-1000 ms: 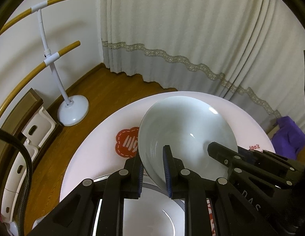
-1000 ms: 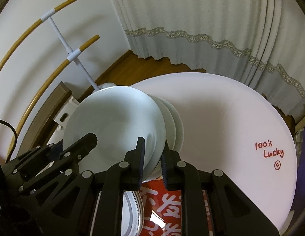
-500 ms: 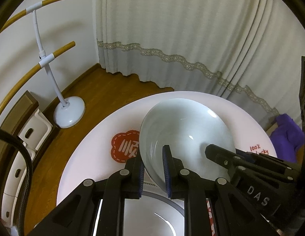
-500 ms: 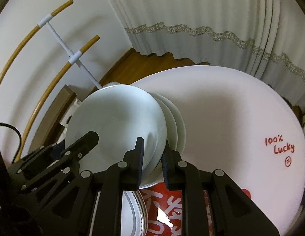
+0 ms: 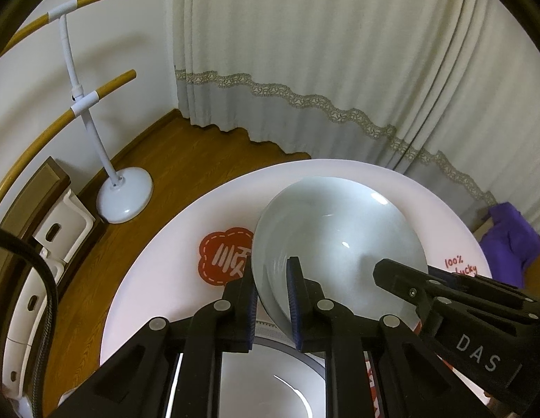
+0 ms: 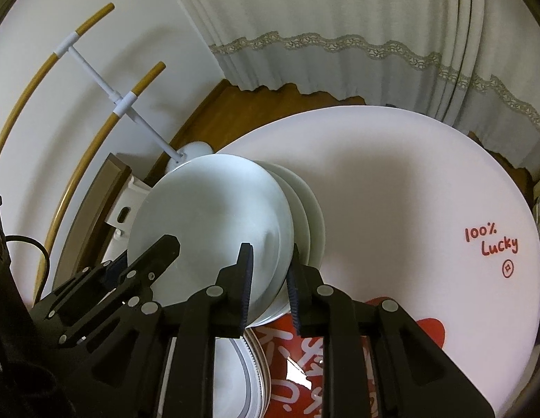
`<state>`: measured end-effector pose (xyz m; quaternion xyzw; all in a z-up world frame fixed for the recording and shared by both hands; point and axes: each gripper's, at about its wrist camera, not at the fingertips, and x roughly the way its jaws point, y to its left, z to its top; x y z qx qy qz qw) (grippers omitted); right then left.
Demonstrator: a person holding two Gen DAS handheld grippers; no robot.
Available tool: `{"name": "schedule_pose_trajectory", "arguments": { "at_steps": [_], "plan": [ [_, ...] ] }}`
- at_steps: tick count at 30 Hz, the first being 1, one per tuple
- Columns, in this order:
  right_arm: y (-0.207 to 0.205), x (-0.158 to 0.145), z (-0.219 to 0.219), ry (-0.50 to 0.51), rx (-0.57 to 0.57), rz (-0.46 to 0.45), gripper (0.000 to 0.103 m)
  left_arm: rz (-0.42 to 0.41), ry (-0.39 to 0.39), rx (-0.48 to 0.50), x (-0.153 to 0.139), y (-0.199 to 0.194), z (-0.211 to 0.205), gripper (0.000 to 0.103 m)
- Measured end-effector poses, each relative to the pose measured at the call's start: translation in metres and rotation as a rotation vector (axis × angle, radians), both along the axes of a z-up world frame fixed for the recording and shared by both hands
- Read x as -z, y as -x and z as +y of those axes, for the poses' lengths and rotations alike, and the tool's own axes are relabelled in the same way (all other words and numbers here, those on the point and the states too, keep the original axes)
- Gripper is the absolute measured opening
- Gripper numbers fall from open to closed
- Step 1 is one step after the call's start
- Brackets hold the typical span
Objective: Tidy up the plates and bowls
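Round white table (image 6: 392,181) carries a stack of pale bowls (image 6: 214,230) at centre frame, the left gripper (image 5: 271,299) clamped on its rim, the right gripper (image 6: 268,285) opening around the opposite rim; next, likely withdraw right cleanly.

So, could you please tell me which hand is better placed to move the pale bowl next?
Left, probably: the left gripper is shut on the rim of the bowl, while the right gripper's jaws are opening with the rim between them.
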<state>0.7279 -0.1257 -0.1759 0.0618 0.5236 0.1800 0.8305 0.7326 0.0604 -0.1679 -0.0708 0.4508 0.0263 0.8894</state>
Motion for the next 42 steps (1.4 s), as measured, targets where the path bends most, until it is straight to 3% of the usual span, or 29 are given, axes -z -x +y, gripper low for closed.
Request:
{"name": "schedule_pose_trajectory", "arguments": {
  "at_steps": [9, 20, 25, 42],
  "plan": [
    [0.007, -0.014, 0.000, 0.045, 0.019, -0.029, 0.028, 0.001, 0.002, 0.003, 0.000, 0.000, -0.001, 0.011],
    [0.010, -0.019, -0.002, 0.045, 0.016, -0.036, 0.029, 0.002, -0.005, 0.013, -0.001, 0.001, -0.005, 0.011],
    [0.014, -0.021, -0.003, 0.101, 0.022, -0.076, 0.029, 0.002, -0.019, 0.015, -0.001, 0.001, -0.008, 0.011],
    [-0.011, 0.018, -0.023, -0.034, 0.061, 0.021, 0.026, 0.002, -0.041, 0.018, -0.001, 0.000, -0.012, 0.013]
  ]
}}
